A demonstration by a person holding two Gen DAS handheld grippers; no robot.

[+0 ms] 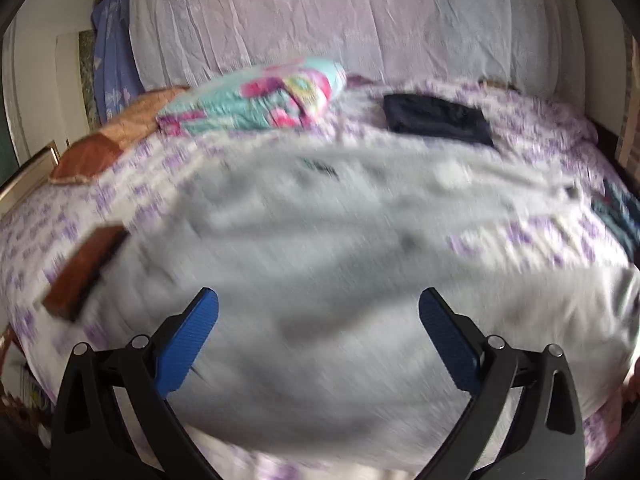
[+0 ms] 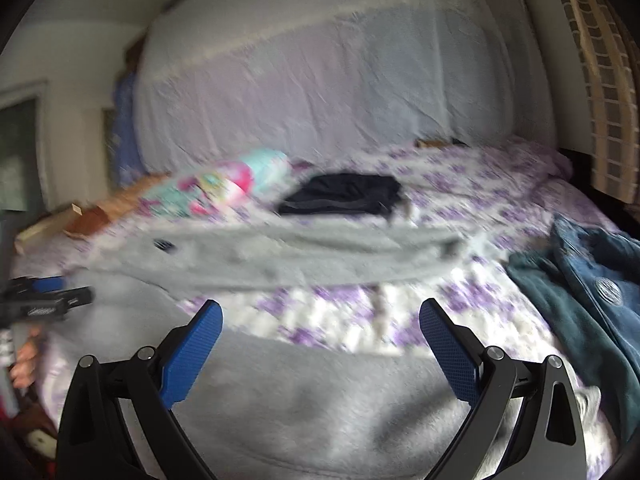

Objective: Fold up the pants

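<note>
1. Both claws are spread wide with nothing between their blue pads: my left claw (image 1: 318, 300) hangs over the grey pants (image 1: 320, 248), and my right claw (image 2: 320, 312) hangs over the near part of the same garment.
2. I see the pants (image 2: 304, 256) lying flat across the bed (image 1: 540, 148), on its white sheet with a purple print. They are light grey and fleecy. In the right wrist view one long stretch runs left to right across the middle of the bed, and a second wide stretch fills the near foreground under my claw, with a strip of sheet showing between the two.
3. Neither claw touches the cloth as far as I can tell; both views are smeared by motion blur, so I cannot judge the gap.
4. At the left edge of the right wrist view I see the left claw (image 2: 52, 300) from the side, above the pants' left part, with fingers (image 2: 24, 360) of the hand holding it just below.
5. Behind the pants a dark folded garment (image 1: 436, 120) lies on the sheet, and left of it a bundle (image 1: 256, 100) in turquoise and pink.
6. On the bed's right side, near the pants but apart from them, lie a blue denim garment (image 2: 600, 280) and a dark green one (image 2: 560, 312), touching each other.
7. On the left side I see a brown block (image 1: 84, 268) on the sheet beside the pants, and farther back an orange-brown cloth (image 1: 104, 140).
8. A pale wrinkled cover (image 1: 320, 20) rises behind the bed.
</note>
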